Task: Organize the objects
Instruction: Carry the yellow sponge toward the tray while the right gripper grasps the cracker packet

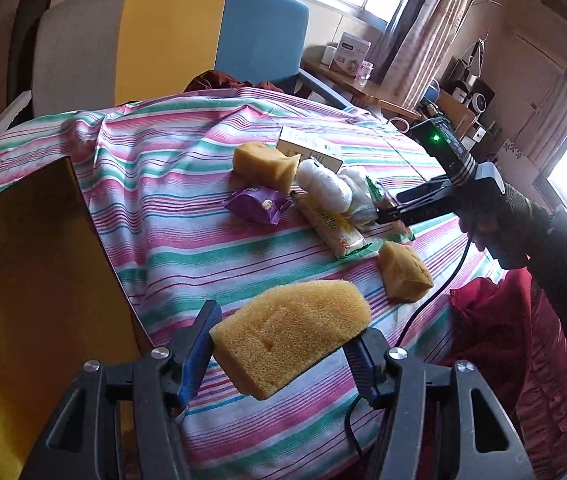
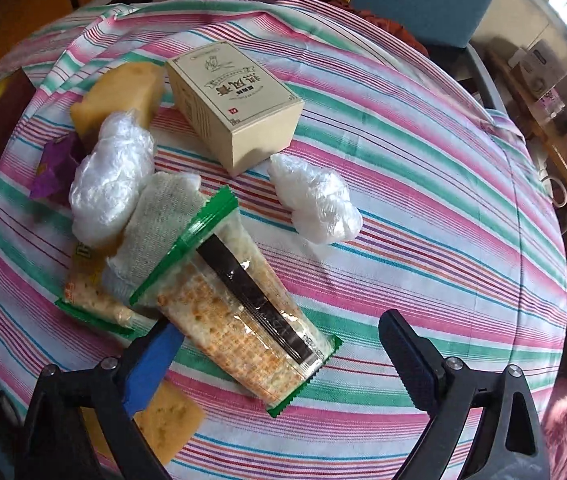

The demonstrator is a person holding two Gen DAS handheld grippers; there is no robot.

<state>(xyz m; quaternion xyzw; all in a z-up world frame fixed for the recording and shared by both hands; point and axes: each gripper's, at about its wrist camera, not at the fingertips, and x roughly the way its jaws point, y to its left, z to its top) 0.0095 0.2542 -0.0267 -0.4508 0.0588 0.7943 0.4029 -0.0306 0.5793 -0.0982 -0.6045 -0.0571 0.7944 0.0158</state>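
My left gripper (image 1: 283, 344) is shut on a yellow sponge (image 1: 291, 340) and holds it above the striped cloth (image 1: 155, 184). Two more sponges lie on the cloth, one far (image 1: 263, 164) and one near (image 1: 403, 276). My right gripper (image 2: 279, 336) is open, low over a green-edged cracker pack (image 2: 235, 320); the pack lies between its fingers. In the left wrist view the right gripper (image 1: 383, 212) reaches into the pile. A second cracker pack (image 2: 91, 300), a folded white cloth (image 2: 155, 224), two white plastic bundles (image 2: 111, 176) (image 2: 315, 204), a purple packet (image 2: 53, 172) and a beige box (image 2: 235, 100) lie around.
A dark gold-brown box (image 1: 35, 280) stands open at the left of the cloth. A grey, yellow and blue chair back (image 1: 171, 40) stands behind the table. A red quilted fabric (image 1: 523, 360) lies at the right edge. A wooden side table (image 1: 363, 88) with small boxes stands by the window.
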